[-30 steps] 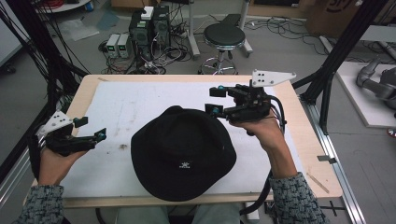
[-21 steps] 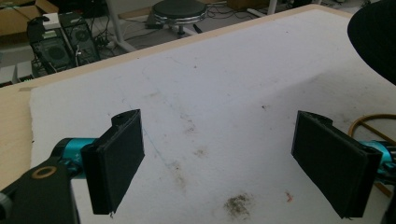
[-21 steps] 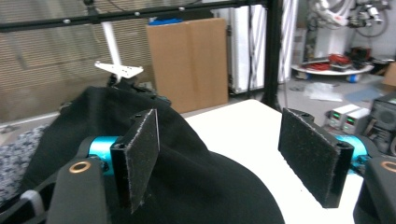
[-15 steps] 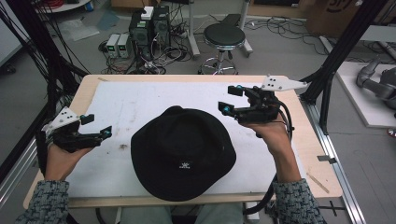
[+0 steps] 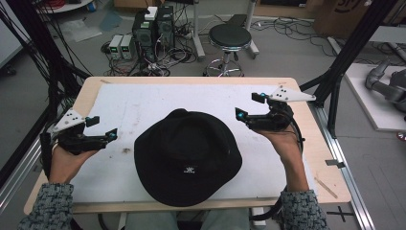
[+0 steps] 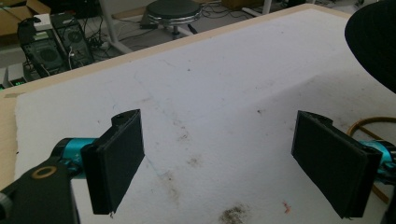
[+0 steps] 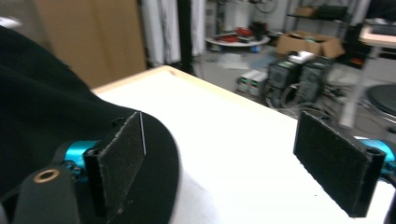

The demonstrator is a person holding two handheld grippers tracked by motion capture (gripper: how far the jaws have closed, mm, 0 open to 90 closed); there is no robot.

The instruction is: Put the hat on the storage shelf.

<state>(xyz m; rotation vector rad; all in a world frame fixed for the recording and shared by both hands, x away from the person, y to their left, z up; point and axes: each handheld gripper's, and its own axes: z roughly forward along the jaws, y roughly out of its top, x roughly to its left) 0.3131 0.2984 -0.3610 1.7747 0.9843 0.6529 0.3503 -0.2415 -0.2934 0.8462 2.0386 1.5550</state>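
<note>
Hat: a black brimmed hat (image 5: 187,155) lies flat at the near middle of the bench, with a small white mark on its near side.
Left tool: the left tool (image 5: 101,129), at nine o'clock from the hat and apart from it, has jaws spread wide with nothing between them; its own view shows bare sheet between the pads (image 6: 119,164).
Right tool: the right tool (image 5: 249,108), at two o'clock from the hat, stands just off the brim, jaws wide apart and empty.
Cover: a white sheet (image 5: 143,103) spreads over the top, smudged and stained toward nine o'clock.
Bench: a pale wooden bench (image 5: 91,86) shows as a border around the sheet.
Room: at twelve o'clock a round black stool (image 5: 230,36) stands on a grey floor (image 5: 287,52); at eleven o'clock sit computer towers (image 5: 154,26) amid tangled cables.
</note>
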